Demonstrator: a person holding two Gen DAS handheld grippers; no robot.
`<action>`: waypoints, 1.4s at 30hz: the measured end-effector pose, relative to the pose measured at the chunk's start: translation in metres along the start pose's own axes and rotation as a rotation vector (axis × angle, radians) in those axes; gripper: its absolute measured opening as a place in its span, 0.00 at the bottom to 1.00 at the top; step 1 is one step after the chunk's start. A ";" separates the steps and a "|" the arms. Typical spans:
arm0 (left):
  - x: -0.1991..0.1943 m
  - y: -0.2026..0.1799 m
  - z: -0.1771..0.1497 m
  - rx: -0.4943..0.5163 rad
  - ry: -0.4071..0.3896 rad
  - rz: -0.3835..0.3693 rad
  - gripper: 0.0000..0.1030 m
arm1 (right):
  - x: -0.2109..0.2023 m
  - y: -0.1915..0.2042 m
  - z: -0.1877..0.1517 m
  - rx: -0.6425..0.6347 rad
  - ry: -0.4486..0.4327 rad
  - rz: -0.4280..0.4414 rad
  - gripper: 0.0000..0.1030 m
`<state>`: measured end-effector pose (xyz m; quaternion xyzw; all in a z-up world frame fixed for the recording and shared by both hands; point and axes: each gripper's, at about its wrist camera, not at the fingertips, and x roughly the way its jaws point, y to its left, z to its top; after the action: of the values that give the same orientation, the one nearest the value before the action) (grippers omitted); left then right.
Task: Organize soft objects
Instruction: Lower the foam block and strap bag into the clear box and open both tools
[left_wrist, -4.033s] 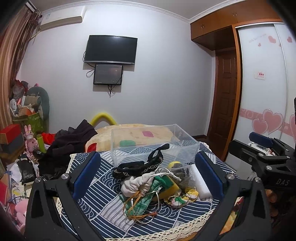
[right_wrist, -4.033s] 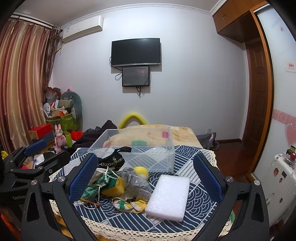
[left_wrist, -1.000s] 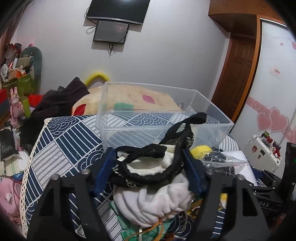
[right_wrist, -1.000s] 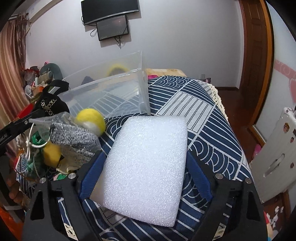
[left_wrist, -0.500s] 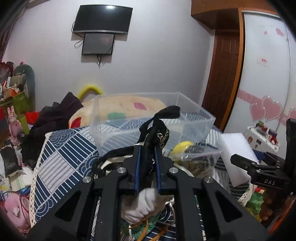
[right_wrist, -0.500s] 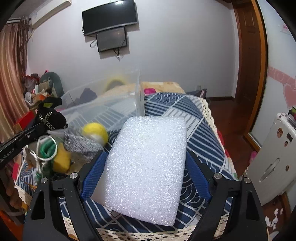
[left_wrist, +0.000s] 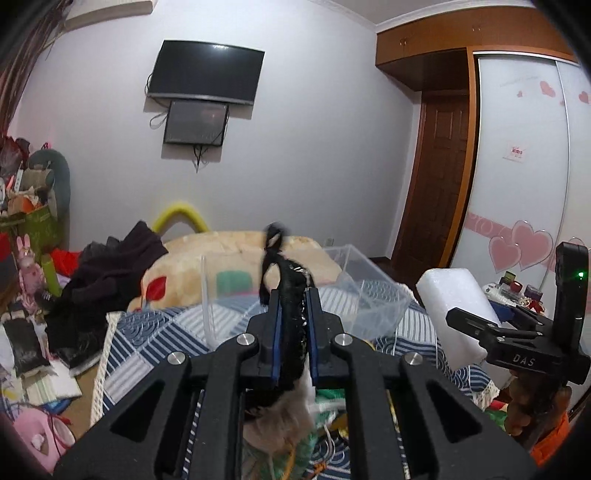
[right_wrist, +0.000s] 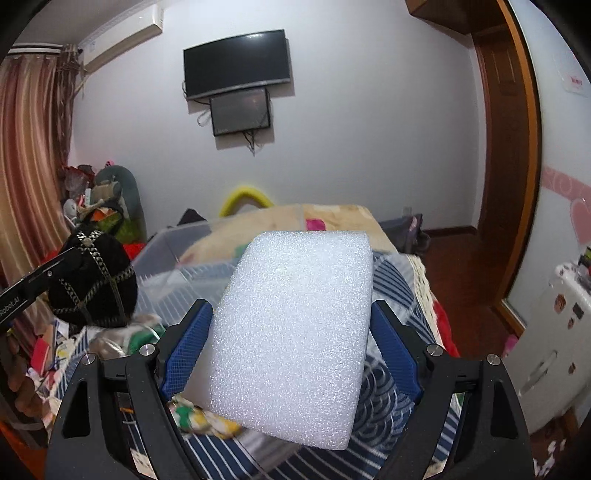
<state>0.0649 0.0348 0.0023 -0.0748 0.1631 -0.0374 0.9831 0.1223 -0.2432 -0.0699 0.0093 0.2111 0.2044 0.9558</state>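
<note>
Left wrist view: my left gripper (left_wrist: 292, 332) is clenched on a black chain-trimmed pouch (left_wrist: 290, 295), lifted off the pile. Right gripper (right_wrist: 291, 354) grasps the white foam block (right_wrist: 295, 332) across its width, held above the blue patterned cloth (right_wrist: 388, 280). Clear plastic bin (left_wrist: 369, 295) sits ahead of both. I'd carry one at a time over the rim, lower inside, then release; the pouch's dangling strap may snag.

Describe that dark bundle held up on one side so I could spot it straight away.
Start at the clear plastic bin on the blue patterned bedspread. Beside it, the left gripper is pinched shut on a black fabric pouch, held up in the air. Unlike the plain white foam block in the right gripper, it is dark with metallic chain trim.
</note>
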 end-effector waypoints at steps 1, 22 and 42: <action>0.001 0.000 0.005 0.005 -0.004 0.000 0.10 | 0.002 0.001 0.004 -0.003 -0.006 0.008 0.82; 0.093 0.006 0.037 0.108 0.047 0.117 0.10 | 0.071 0.038 0.043 -0.087 0.051 0.096 0.82; 0.119 0.020 0.027 0.025 0.224 0.045 0.56 | 0.099 0.036 0.044 -0.140 0.235 0.122 0.85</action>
<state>0.1873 0.0468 -0.0131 -0.0543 0.2734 -0.0256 0.9600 0.2081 -0.1679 -0.0661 -0.0685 0.3059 0.2760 0.9086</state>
